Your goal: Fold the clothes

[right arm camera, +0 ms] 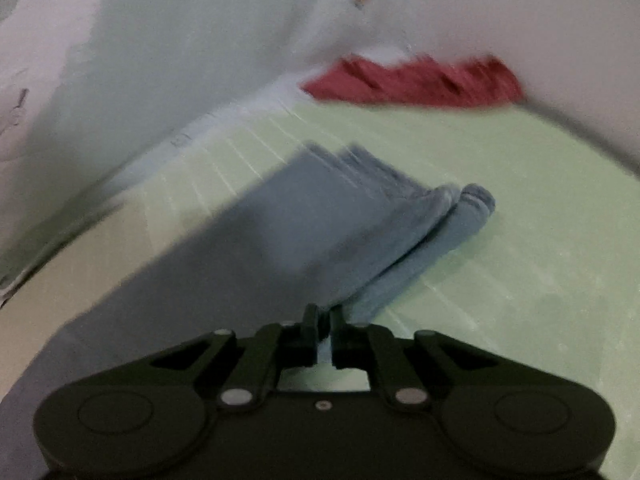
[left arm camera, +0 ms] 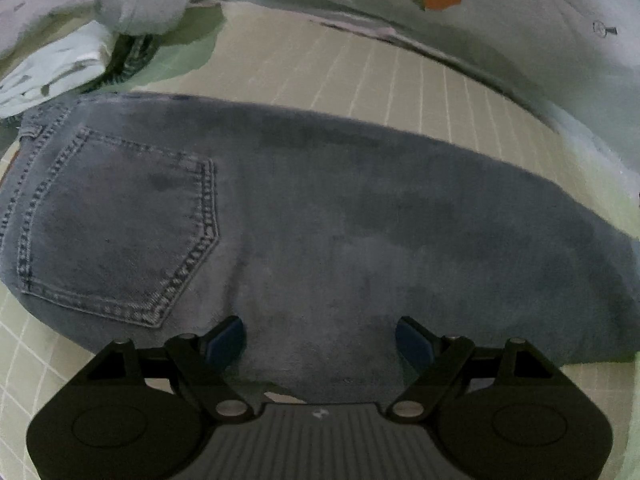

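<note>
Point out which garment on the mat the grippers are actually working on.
The blue-grey jeans, spread flat on the green grid mat: the right gripper is shut on their edge. The red garment and the pale clothes pile lie farther off, untouched.

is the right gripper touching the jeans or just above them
Touching. The right wrist view shows the right gripper with its jaws nearly closed on the edge of the jeans, fabric pinched between the fingertips.

Home bedroom, you're working on a bed.

You're kneeling over a pale green grid-lined mat (left arm camera: 360, 68), carrot-print bedding (left arm camera: 500, 12) bunching along its edge, loose laundry lying about: jeans (left arm camera: 320, 220), a red garment (right arm camera: 416, 80).
</note>
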